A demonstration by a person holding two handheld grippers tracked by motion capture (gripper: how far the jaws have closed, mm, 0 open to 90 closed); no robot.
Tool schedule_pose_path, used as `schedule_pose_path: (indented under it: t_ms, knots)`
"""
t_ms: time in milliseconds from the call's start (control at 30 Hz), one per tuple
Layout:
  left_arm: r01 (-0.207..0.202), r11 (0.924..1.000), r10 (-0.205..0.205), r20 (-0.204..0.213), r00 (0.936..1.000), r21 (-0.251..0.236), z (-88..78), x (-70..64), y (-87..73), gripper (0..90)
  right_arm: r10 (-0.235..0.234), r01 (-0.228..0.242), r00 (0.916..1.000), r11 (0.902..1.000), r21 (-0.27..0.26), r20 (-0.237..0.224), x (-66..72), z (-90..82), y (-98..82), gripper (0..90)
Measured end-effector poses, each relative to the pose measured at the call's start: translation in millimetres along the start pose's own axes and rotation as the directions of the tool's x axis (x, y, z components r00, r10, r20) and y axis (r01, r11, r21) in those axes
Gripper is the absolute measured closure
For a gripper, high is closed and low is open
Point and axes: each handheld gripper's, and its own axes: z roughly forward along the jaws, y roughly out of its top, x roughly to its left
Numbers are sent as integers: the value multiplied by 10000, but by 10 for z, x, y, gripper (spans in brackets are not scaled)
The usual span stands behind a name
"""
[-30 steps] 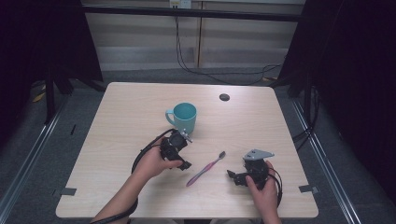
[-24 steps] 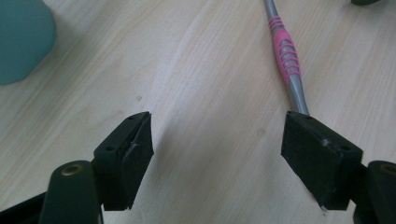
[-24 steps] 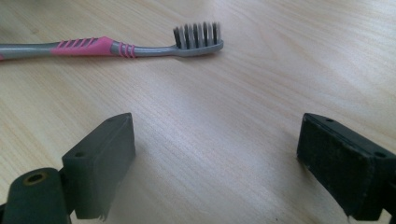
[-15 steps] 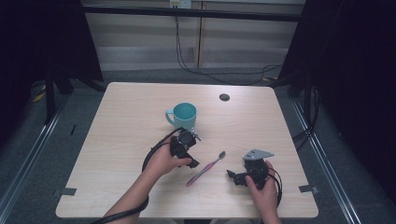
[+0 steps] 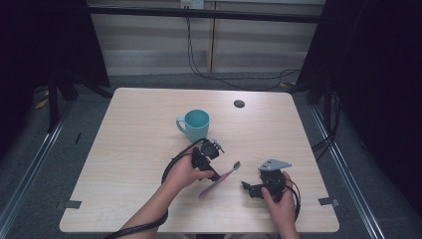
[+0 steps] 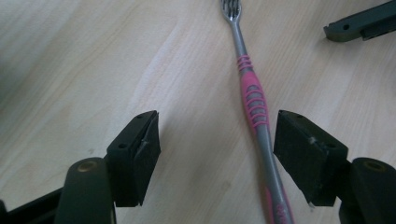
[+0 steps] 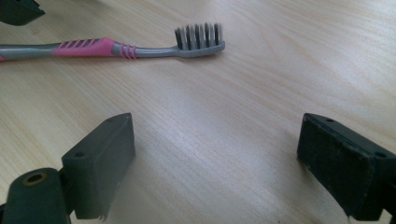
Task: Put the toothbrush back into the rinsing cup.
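My worktop (image 5: 124,164) is a pale wood-grain board with rounded corners, standing on a grey floor (image 5: 59,149). A teal mug (image 5: 195,124) stands upright a little behind the middle, its handle turned to my left. A small dark round cap (image 5: 239,103) sits flush in the board near the far edge, well apart from the mug. Nearer to me a toothbrush (image 5: 219,178) lies flat on the wood, slanted, its grey bristled head pointing away from me and to my right, its pink and grey handle towards me. In my right gripper view the bristles (image 7: 198,36) stand up from the board.
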Motion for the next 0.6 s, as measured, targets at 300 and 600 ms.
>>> schedule_pose_path:
  t_ms: [300,600]
  knots:
    - [192,9997,-196,190,9996,162,76,-59,87,351,-4,4,10000,10000,-11,7,2,3,2,108]
    - [490,9985,-496,246,9985,243,123,-75,132,410,-49,49,10000,10000,-30,2,-1,5,2,108]
